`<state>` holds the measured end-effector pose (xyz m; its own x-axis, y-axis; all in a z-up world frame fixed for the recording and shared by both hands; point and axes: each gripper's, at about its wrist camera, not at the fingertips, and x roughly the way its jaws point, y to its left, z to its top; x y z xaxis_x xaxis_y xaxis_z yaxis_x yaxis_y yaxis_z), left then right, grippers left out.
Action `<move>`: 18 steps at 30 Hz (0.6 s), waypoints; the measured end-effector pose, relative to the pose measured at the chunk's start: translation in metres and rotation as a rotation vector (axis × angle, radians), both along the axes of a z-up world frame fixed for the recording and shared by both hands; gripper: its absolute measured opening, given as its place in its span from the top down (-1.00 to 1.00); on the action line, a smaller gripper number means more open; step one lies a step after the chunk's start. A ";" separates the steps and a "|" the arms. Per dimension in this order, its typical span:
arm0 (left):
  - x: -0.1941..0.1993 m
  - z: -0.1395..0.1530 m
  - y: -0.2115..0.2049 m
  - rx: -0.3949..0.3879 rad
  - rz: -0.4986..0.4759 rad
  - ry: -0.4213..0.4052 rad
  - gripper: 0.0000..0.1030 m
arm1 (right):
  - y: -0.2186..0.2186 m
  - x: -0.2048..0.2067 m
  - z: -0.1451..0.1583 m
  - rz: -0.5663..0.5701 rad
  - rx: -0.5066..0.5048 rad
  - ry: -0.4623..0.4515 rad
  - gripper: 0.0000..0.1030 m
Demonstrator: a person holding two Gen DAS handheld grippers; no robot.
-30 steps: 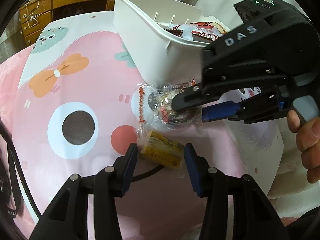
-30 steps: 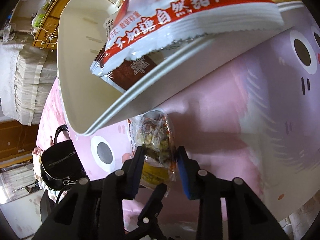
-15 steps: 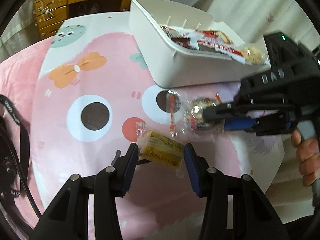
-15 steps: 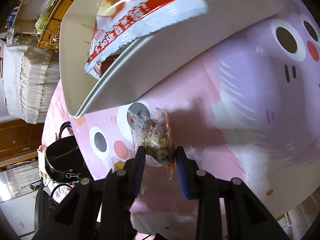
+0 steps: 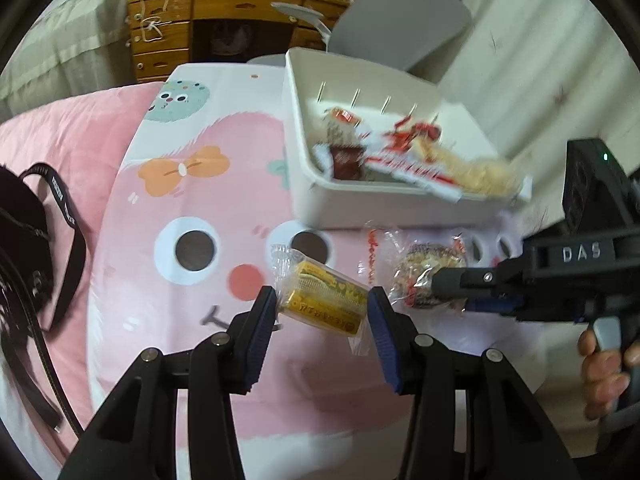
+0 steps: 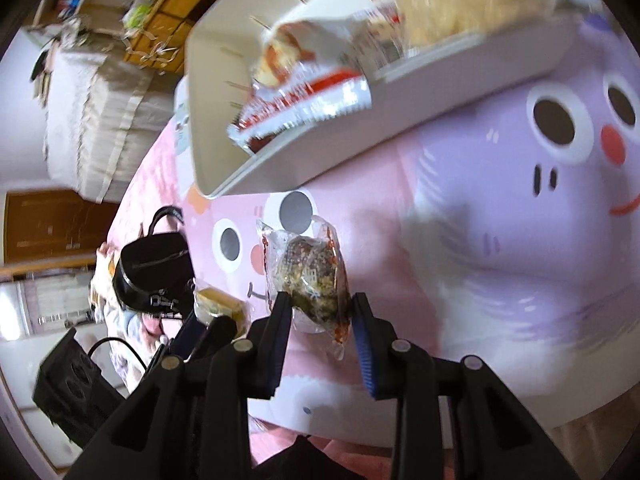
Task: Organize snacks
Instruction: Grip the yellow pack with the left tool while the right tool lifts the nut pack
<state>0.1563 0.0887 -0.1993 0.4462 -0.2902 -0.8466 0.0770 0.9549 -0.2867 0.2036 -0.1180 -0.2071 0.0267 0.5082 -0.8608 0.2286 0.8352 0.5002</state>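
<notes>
Gripping a yellow wrapped snack (image 5: 323, 304) between its pads, the left gripper (image 5: 322, 312) hangs above the pink cartoon cloth (image 5: 160, 312) — beside it the right gripper (image 6: 318, 314) is clamped on a clear-wrapped nut cluster (image 6: 308, 272), both just short of the white bin (image 5: 304, 160) holding other snack packets (image 5: 412, 160).

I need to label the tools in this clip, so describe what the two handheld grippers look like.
Both are matte black plastic. The left gripper has two angular fingers with silver pivot screws and dark blue ribbed pads. The right gripper matches it, carries white "DAS" lettering, a small green light on its top block and a grey trigger. No sleeves or cables show on either.
</notes>
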 end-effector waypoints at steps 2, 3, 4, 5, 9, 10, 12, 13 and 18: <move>-0.001 0.010 -0.012 -0.006 0.027 -0.019 0.12 | -0.009 0.005 0.012 0.031 0.007 -0.035 0.41; 0.000 0.013 -0.017 -0.007 0.035 -0.028 0.12 | -0.013 0.007 0.017 0.041 0.005 -0.050 0.41; 0.000 0.018 -0.024 -0.010 0.042 -0.041 0.12 | -0.017 0.009 0.021 0.047 0.006 -0.060 0.41; 0.000 0.023 -0.030 -0.011 0.046 -0.053 0.12 | -0.022 0.011 0.026 0.056 0.007 -0.078 0.41; 0.007 0.044 -0.052 -0.005 0.064 -0.108 0.12 | -0.044 0.022 0.041 0.074 0.007 -0.132 0.41; 0.010 0.050 -0.057 -0.003 0.071 -0.127 0.12 | -0.051 0.025 0.043 0.074 0.007 -0.143 0.41; 0.017 0.058 -0.065 -0.004 0.085 -0.153 0.12 | -0.066 0.031 0.048 0.074 0.009 -0.162 0.41; 0.021 0.062 -0.070 -0.005 0.092 -0.164 0.12 | -0.074 0.035 0.049 0.076 0.008 -0.174 0.41; 0.047 0.069 -0.090 0.021 0.106 -0.192 0.12 | -0.098 0.050 0.047 0.067 0.005 -0.201 0.41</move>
